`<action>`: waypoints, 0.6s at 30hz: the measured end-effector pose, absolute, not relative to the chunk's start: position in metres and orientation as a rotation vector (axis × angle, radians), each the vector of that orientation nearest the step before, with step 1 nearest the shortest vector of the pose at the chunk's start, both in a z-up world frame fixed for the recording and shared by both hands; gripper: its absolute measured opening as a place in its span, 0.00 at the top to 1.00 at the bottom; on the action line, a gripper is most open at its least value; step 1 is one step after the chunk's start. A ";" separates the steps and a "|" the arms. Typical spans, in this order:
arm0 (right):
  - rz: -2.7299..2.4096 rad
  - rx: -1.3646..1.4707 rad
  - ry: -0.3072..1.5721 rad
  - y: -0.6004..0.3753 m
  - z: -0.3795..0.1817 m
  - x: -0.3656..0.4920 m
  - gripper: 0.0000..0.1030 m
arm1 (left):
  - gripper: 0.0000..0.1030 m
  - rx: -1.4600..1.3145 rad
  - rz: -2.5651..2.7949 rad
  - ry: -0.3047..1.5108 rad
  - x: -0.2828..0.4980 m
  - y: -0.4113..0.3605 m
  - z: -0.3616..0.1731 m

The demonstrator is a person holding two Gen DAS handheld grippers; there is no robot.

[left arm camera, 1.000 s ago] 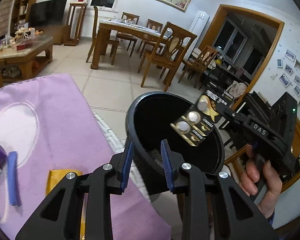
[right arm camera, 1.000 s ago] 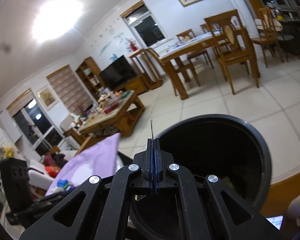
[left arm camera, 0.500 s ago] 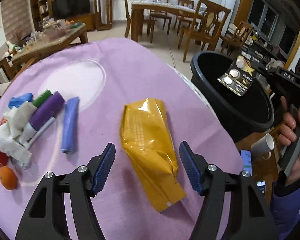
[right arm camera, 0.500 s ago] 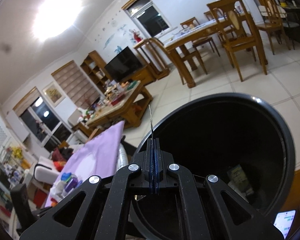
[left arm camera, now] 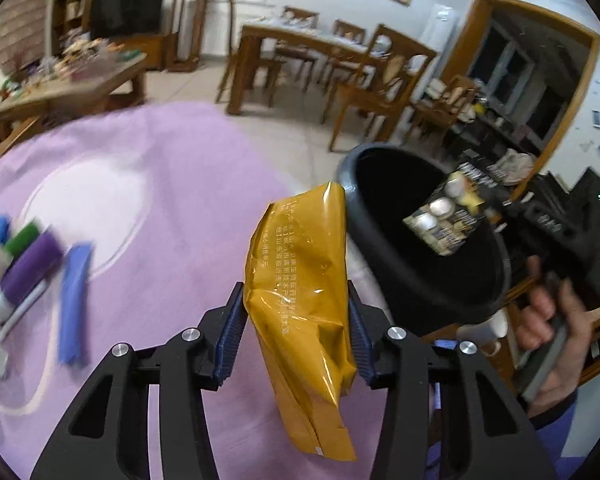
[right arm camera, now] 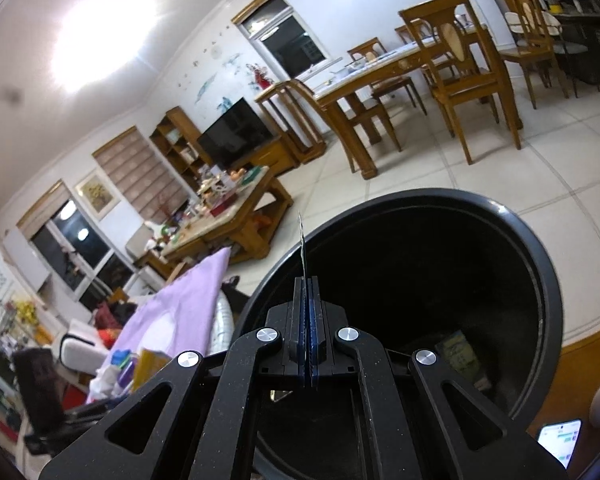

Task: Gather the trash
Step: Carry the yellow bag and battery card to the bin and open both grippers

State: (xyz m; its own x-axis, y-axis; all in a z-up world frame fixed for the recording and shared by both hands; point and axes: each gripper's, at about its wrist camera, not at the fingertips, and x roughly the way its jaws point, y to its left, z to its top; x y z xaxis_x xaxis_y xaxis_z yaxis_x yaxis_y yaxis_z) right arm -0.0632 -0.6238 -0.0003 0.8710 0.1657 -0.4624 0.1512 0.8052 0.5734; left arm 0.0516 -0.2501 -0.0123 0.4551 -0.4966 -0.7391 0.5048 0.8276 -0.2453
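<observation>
Purple cloth covers the desk under the left gripper, beyond whose fingers and to the right gapes the black trash bin. Between those fingers, clamped on both sides, hangs a yellow pouch. The right gripper hovers over the bin, fingers pressed closed on a thin battery card.

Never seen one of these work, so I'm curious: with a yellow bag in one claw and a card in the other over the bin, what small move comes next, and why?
Probably the right gripper should open its jaws. Its card already hangs over the bin mouth, so it should drop in. The left gripper holds the bag short of the rim, so it has farther to go.
</observation>
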 end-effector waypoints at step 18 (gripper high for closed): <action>-0.151 0.572 0.609 -0.627 -0.032 -0.066 0.97 | 0.48 -0.098 -0.844 1.002 0.103 -0.378 -0.041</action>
State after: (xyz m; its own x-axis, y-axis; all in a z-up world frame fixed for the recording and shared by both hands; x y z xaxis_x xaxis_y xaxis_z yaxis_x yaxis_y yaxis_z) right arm -0.0656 -0.6269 -0.0317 0.8146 0.0309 -0.5791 0.2974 0.8351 0.4628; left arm 0.1026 -0.3777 -0.0406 0.2584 -0.6636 -0.7021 0.5788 0.6882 -0.4375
